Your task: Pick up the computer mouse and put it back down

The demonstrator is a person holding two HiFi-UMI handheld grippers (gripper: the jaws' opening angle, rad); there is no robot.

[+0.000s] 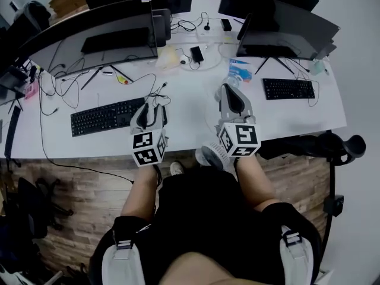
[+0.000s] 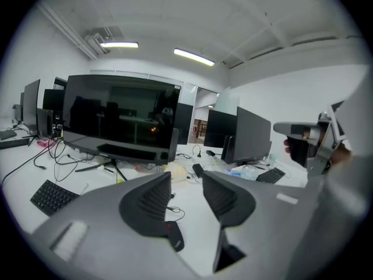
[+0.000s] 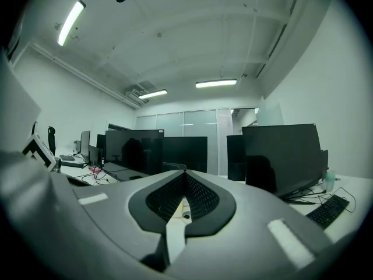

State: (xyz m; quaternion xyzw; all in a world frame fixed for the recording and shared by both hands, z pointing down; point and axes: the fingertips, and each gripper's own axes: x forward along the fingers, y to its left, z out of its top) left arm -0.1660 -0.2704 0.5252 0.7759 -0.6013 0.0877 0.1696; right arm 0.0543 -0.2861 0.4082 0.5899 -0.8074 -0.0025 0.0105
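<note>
Left gripper (image 2: 186, 177) has its jaws partly apart, with only bare white tabletop (image 2: 189, 214) showing in the gap between the ribbed pads. The mouse (image 2: 173, 238) lies on the tabletop low at the left jaw, half hidden behind it and not clamped; its thin cable (image 2: 175, 210) curls away toward the far side. Right gripper (image 3: 185, 172) has its jaws together, tips meeting, and holds nothing. In the head view both grippers sit over the near part of the tabletop, the left one just right of a black keyboard (image 1: 101, 116). A large dark monitor (image 2: 119, 118) stands far left.
</note>
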